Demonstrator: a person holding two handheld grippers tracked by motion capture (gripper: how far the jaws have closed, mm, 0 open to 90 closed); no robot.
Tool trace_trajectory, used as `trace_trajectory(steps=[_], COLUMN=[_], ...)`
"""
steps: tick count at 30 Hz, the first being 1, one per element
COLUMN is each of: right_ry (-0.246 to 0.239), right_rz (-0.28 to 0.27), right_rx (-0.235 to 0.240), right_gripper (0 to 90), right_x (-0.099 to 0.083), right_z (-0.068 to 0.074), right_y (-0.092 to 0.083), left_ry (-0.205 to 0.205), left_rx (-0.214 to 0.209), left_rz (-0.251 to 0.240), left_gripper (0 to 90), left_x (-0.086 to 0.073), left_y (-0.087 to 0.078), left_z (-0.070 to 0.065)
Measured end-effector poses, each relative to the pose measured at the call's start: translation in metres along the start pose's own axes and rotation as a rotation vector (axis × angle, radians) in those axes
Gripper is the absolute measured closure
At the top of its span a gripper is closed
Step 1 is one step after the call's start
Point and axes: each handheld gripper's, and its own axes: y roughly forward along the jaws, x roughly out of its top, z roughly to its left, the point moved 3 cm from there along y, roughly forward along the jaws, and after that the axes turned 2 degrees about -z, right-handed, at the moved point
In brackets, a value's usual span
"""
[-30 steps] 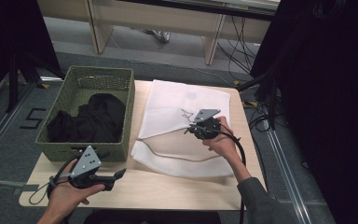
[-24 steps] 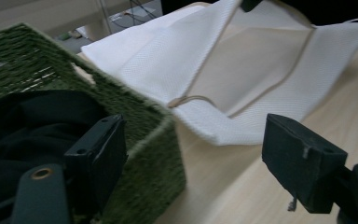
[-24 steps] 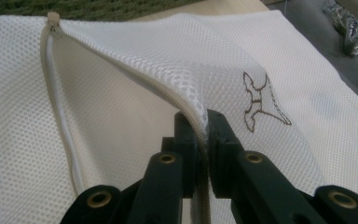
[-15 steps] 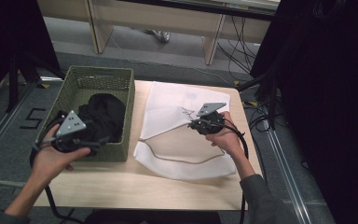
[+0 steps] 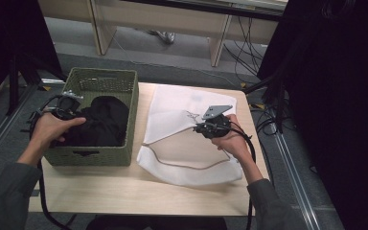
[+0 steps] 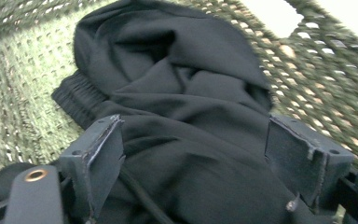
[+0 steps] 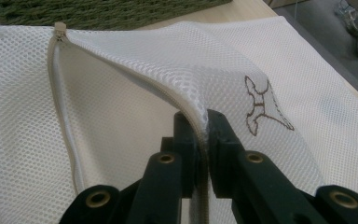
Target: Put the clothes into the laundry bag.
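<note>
Reading the high view first: the right gripper (image 5: 206, 127) pinches the upper edge of the white mesh bag (image 5: 187, 143), which lies flat on the table (image 5: 100, 187) with its long axis running away from the person and its zip mouth facing the green basket (image 5: 103, 125). The left gripper (image 5: 64, 108) hangs over the black garment (image 5: 103, 122) in that basket.

Left gripper view: jaws spread, nothing between the pads (image 6: 291, 149). The garment (image 6: 182, 116) is bunched, with no evident long axis. Risk: a shallow bite takes one fold only, and the rest drags on the basket wall (image 6: 331, 79); blur makes the fold depth uncertain.

Right gripper view: jaws clenched on the zip hem (image 7: 186, 109). Risk: the thin mesh (image 7: 135, 107) slips out and the mouth falls shut.
</note>
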Motion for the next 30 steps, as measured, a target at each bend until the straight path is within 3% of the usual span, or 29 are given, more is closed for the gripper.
trace_trajectory(steps=[3,4,6,12,15,20,23,24,25,26,27,30], right_ry=[0.003,0.001,0.0,-0.004,-0.011,-0.014,-0.023,-0.023,-0.001,-0.018,-0.018,-0.021], right_rz=[0.003,0.005,0.006,0.006,0.007,0.011,0.012,0.015,0.021,0.019,0.019,0.022], right_rx=[0.003,0.008,0.009,0.007,0.005,0.004,0.012,0.012,0.012,0.015,0.015,0.012], right_gripper=[84.3,84.2,84.1,84.1,84.1,84.1,84.1,84.1,84.1,84.1,84.1,84.0], right_x=[0.0,0.0,-0.001,-0.001,-0.001,-0.002,-0.002,-0.002,-0.002,-0.001,-0.001,-0.002], right_z=[0.0,0.001,0.0,0.0,0.0,0.0,-0.001,0.0,0.002,0.001,0.001,0.001], right_y=[0.0,0.0,0.0,0.001,0.001,0.001,0.002,0.002,0.002,0.003,0.003,0.003], left_ry=[-0.025,-0.004,-0.019,-0.028,-0.02,-0.046,-0.03,0.003,0.003,0.049,0.049,0.096], left_rx=[-0.007,-0.018,-0.027,-0.078,-0.082,-0.14,-0.162,-0.164,-0.164,-0.159,-0.159,-0.104], left_rz=[0.027,0.077,0.103,0.13,0.147,0.131,0.142,0.154,0.154,0.167,0.167,0.172], left_gripper=[19.1,19.1,19.1,19.1,17.2,13.9,10.7,9.1,8.0,6.5,6.1,7.7], left_x=[0.001,0.0,0.0,0.001,-0.001,-0.011,-0.014,-0.014,-0.014,-0.013,-0.013,-0.013], left_y=[0.007,0.011,0.016,0.04,0.05,0.064,0.067,0.067,0.067,0.067,0.067,0.07], left_z=[0.006,0.009,0.008,0.001,-0.002,-0.009,-0.01,-0.013,-0.013,-0.016,-0.016,-0.022])
